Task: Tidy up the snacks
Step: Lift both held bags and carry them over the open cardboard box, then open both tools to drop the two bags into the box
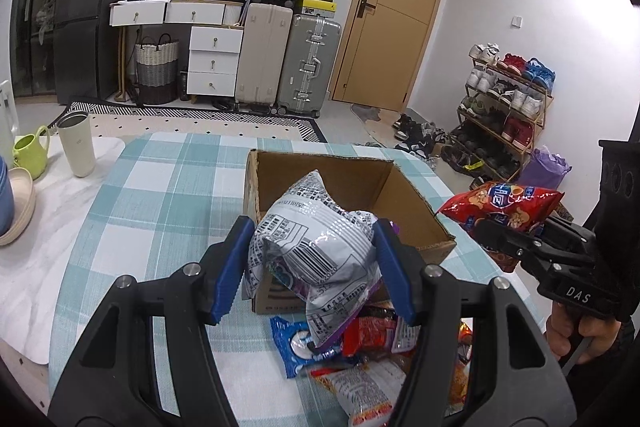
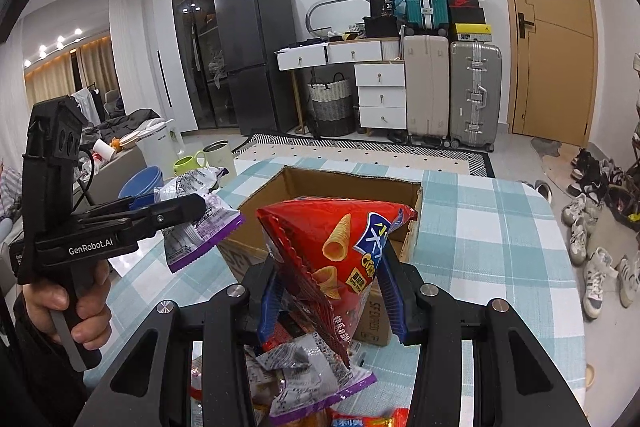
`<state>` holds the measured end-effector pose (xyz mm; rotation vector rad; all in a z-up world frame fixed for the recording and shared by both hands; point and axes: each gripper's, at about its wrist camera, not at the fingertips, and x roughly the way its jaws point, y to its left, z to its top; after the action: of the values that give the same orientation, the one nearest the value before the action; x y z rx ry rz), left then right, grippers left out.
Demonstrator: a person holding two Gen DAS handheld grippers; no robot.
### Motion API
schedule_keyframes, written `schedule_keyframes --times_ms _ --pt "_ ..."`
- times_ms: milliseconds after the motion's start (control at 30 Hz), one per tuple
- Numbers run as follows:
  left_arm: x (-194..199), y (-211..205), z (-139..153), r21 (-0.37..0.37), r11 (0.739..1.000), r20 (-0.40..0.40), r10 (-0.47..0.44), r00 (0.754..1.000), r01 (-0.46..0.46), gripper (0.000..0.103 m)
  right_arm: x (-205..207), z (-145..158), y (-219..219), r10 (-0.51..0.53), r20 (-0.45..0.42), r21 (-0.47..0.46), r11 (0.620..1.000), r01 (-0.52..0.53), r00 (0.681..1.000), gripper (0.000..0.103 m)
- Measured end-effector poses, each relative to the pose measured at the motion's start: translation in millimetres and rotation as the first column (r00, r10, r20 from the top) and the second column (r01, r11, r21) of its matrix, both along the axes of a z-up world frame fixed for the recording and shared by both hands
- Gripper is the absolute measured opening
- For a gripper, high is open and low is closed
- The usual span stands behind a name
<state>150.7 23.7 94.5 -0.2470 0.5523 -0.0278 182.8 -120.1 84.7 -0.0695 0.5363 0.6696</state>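
Left gripper (image 1: 314, 269) clamped on a silver-white snack bag (image 1: 316, 247) — blue ribbed pads pressing both sides, foil crinkled and puffed, printed with black text, a barcode and purple edging, held above the near wall of the cardboard box (image 1: 404, 203). Seen from the right wrist view as the same gripper (image 2: 180, 209) gripping the bag (image 2: 196, 227) by one end, its purple serrated seam hanging down, left of the box (image 2: 352, 187). Right gripper (image 2: 332, 297) closed on a red chip bag (image 2: 340, 251) — glossy, tent-shaped, with pictured cone-shaped corn snacks and a blue logo, raised just in front of the box; from the left wrist view, that gripper (image 1: 516, 231) out to the right, holding the bag (image 1: 504, 205) level beside the box's right corner. Box open-topped, brown corrugated, inside bare where visible. Below the grippers, a loose heap of packets (image 1: 360, 355) on the teal-and-white checked tablecloth (image 1: 160, 195) — a blue cookie pack, red wrappers, a pale orange-printed pouch. Further left, a cream tumbler (image 1: 76, 143) and a lime-green mug (image 1: 30, 151) on the marble-look tabletop.
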Motion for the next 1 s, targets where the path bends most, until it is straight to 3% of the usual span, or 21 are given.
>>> schedule_keyframes --times_ms 533,1000 --pt "67.7 -5.5 -22.0 0.024 1.0 -0.051 -0.012 0.999 0.013 0.059 51.4 -26.7 19.8 0.005 -0.048 -0.044 0.999 -0.007 0.999 0.044" --pt "98.3 -12.2 -40.5 0.04 0.999 -0.079 -0.031 0.996 0.035 0.059 74.4 -44.0 31.1 0.007 -0.048 -0.092 0.996 -0.011 0.999 0.044"
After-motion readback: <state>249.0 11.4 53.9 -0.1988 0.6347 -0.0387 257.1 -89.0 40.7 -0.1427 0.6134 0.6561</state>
